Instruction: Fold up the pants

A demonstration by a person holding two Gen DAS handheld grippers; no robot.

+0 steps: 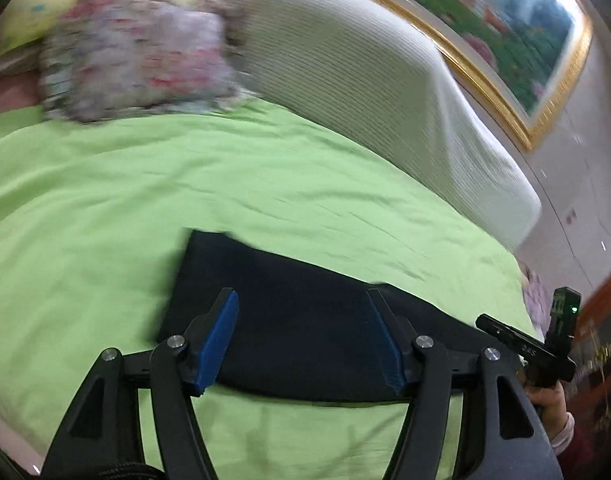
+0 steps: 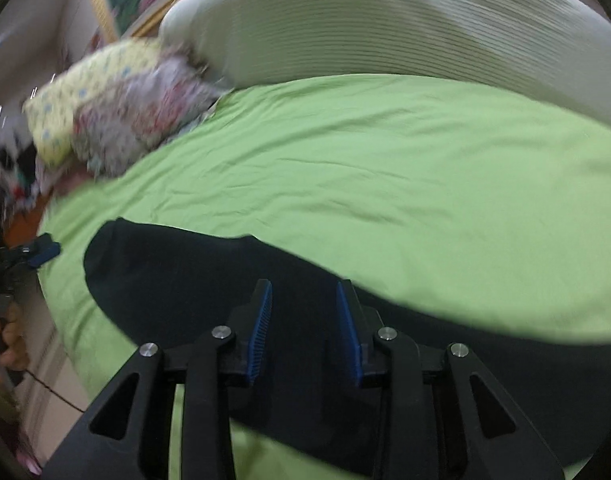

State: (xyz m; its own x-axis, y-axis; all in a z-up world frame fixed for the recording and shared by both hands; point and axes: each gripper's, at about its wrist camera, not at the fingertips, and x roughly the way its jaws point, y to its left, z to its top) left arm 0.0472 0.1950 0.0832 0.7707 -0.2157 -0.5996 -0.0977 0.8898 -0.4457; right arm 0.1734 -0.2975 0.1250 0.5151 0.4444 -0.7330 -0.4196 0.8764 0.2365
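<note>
Dark navy pants (image 1: pixel 289 308) lie flat on a green bedsheet (image 1: pixel 185 184), stretched left to right near the front edge of the bed. My left gripper (image 1: pixel 303 300) is open, its blue pads spread wide above the left end of the pants. My right gripper (image 2: pixel 304 292) is open with a narrower gap, hovering over the middle of the pants (image 2: pixel 193 280). The right gripper shows at the right in the left wrist view (image 1: pixel 525 344). The left gripper's blue tip shows at the left in the right wrist view (image 2: pixel 43 254).
A white ribbed bolster (image 1: pixel 365 92) lies along the far side of the bed. Floral and yellow pillows (image 1: pixel 133 52) sit at the far corner. A gold-framed painting (image 1: pixel 505 28) hangs on the wall behind. The bed edge is near the grippers.
</note>
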